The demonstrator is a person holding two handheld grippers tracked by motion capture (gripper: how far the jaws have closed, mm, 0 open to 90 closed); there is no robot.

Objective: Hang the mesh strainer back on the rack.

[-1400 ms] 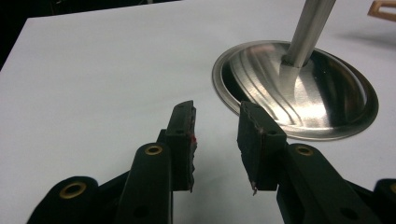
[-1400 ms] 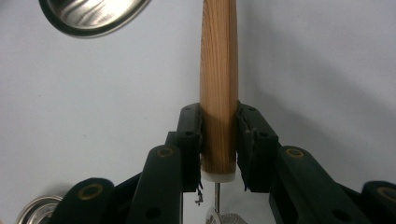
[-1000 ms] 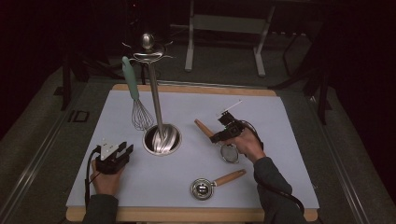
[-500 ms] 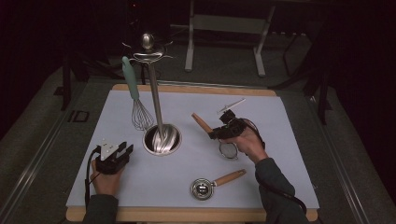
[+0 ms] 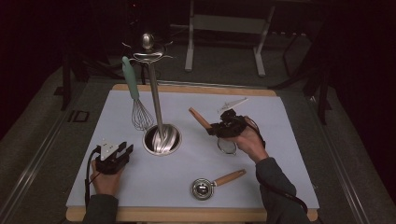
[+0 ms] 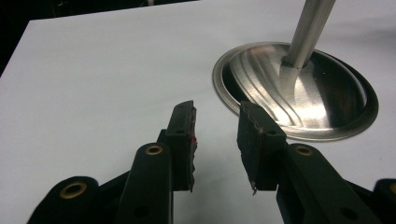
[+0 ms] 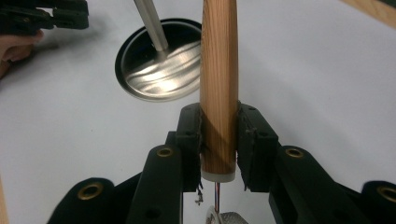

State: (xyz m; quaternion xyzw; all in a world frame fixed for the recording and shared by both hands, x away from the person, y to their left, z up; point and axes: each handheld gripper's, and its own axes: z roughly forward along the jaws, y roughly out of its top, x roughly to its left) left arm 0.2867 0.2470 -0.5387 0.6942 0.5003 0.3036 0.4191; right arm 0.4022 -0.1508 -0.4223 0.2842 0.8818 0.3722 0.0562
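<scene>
My right gripper (image 5: 218, 129) (image 7: 219, 114) is shut on the wooden handle (image 5: 199, 117) (image 7: 219, 70) of a small mesh strainer (image 5: 227, 146), which hangs tilted above the mat, right of the steel utensil stand (image 5: 154, 88). The handle points up and left, toward the stand's round base (image 5: 161, 140) (image 7: 159, 70). A whisk (image 5: 138, 109) with a teal handle hangs from the stand's top. At the mat's front left, my left gripper (image 5: 125, 150) (image 6: 215, 114) rests low and open, nothing between its jaws, aimed at the base (image 6: 299, 93).
A small steel scoop with a wooden handle (image 5: 215, 182) lies on the pale mat (image 5: 289, 154) near the front edge. The mat covers a wooden table. Dark floor and a metal frame (image 5: 224, 28) lie beyond the far edge.
My right gripper has risen a little with the strainer, and the handle tip now stands higher. The left gripper has stayed in place.
</scene>
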